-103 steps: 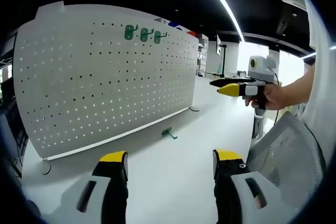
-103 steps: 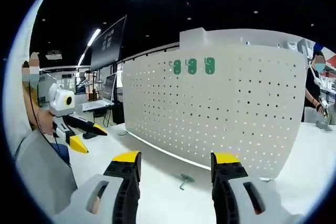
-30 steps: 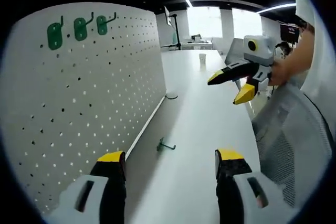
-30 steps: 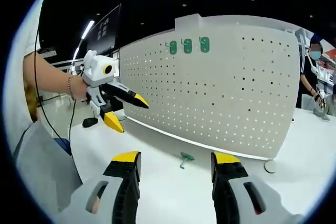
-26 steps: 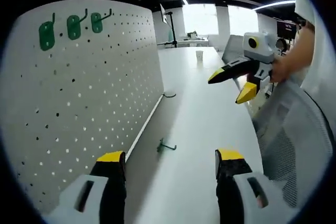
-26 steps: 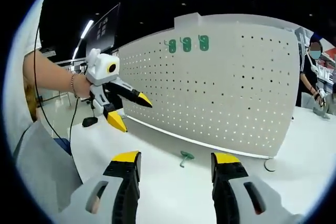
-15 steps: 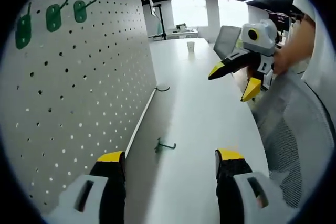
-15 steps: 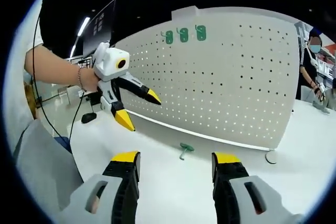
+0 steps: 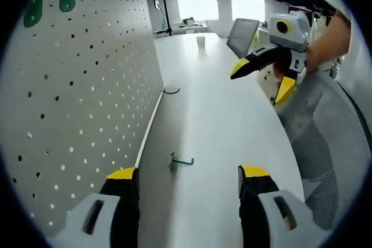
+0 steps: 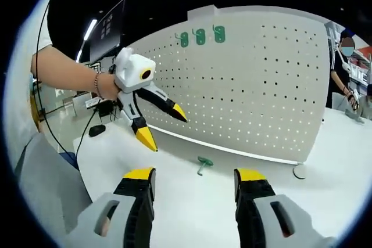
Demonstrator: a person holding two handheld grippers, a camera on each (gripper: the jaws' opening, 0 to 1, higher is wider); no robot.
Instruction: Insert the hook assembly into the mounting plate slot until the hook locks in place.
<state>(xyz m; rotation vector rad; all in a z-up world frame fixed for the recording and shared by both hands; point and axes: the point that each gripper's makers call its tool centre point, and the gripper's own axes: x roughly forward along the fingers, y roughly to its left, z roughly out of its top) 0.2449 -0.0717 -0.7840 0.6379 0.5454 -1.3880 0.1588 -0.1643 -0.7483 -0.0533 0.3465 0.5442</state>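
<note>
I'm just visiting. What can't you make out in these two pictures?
- Loose green hook on the table: too small in both views to see its locking end.
- Pegboard: its back is hidden; the left gripper view cuts off its left edge.
- Mounted hooks: too small to tell how they seat.

Open white tabletop surrounds the loose green hook; the upright pegboard walls off its nine-to-eleven o'clock side in the left gripper view.
</note>
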